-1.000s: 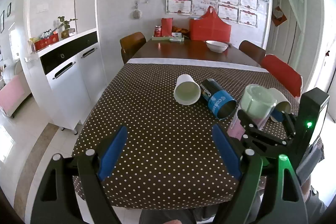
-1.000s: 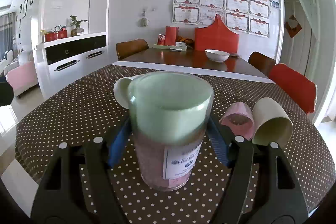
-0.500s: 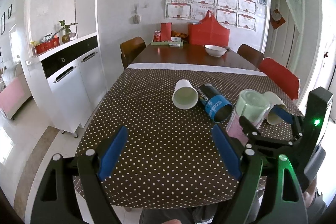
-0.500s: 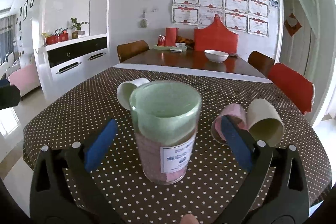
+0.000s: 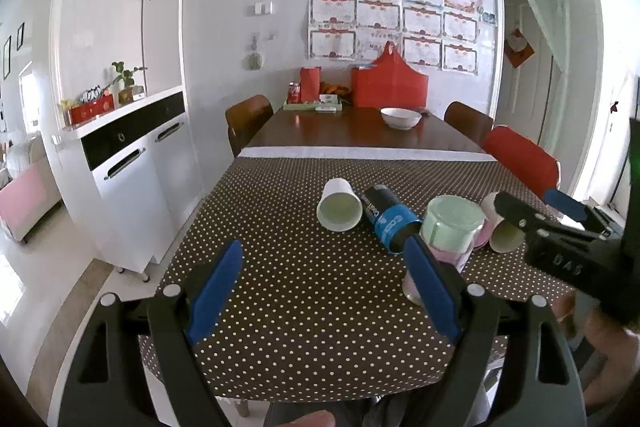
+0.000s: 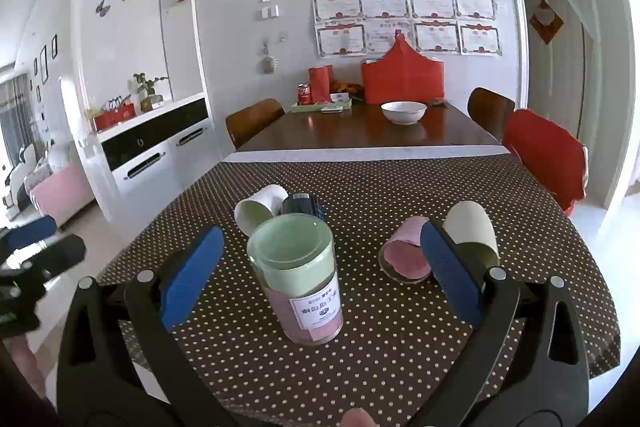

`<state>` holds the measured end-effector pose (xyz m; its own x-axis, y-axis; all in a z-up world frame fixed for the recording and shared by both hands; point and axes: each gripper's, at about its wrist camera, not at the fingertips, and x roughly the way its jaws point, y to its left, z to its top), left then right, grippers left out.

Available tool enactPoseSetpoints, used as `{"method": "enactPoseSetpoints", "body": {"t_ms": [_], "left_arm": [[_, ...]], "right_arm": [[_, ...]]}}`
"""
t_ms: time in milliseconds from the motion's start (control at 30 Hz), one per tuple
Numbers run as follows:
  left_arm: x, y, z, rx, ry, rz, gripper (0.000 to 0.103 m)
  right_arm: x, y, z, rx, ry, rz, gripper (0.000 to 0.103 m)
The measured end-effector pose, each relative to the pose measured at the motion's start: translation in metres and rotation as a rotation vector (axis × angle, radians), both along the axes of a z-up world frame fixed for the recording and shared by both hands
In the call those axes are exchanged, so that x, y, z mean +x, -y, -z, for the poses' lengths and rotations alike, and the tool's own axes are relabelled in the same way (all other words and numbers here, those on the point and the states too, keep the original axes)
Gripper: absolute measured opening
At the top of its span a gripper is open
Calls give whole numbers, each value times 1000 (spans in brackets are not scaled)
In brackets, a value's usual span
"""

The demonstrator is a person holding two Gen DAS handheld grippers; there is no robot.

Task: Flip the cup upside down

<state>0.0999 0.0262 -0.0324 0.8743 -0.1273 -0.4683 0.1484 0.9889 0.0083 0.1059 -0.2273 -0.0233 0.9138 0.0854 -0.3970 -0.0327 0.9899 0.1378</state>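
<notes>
A clear cup with a green upper part, pink lower part and a white label (image 6: 298, 277) stands on the dotted tablecloth (image 6: 360, 367), apart from my right gripper (image 6: 320, 281), which is open and empty just in front of it. The cup also shows in the left wrist view (image 5: 446, 243), partly behind my left fingers (image 5: 430, 283). My left gripper (image 5: 324, 287) is open and empty over the table's near edge.
Several cups lie on their sides: a white one (image 5: 338, 205), a dark blue one (image 5: 390, 223), a pink one (image 6: 406, 253) and a cream one (image 6: 472, 233). A white bowl (image 6: 403, 111) sits on the far wooden table. Chairs flank the table; a white cabinet (image 5: 132, 163) stands left.
My right gripper has let go of the green and pink cup, opened wide and drawn back from it. The cup stays standing on the cloth. My left gripper has pulled back slightly.
</notes>
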Motion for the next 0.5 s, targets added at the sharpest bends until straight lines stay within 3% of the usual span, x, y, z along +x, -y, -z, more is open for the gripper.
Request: {"method": "enactPoseSetpoints", "body": {"t_ms": [500], "left_arm": [[-33,13,-23,18,113,-23,82]], "right_arm": [[-63,-8,-24,-49,15,98,97]]}}
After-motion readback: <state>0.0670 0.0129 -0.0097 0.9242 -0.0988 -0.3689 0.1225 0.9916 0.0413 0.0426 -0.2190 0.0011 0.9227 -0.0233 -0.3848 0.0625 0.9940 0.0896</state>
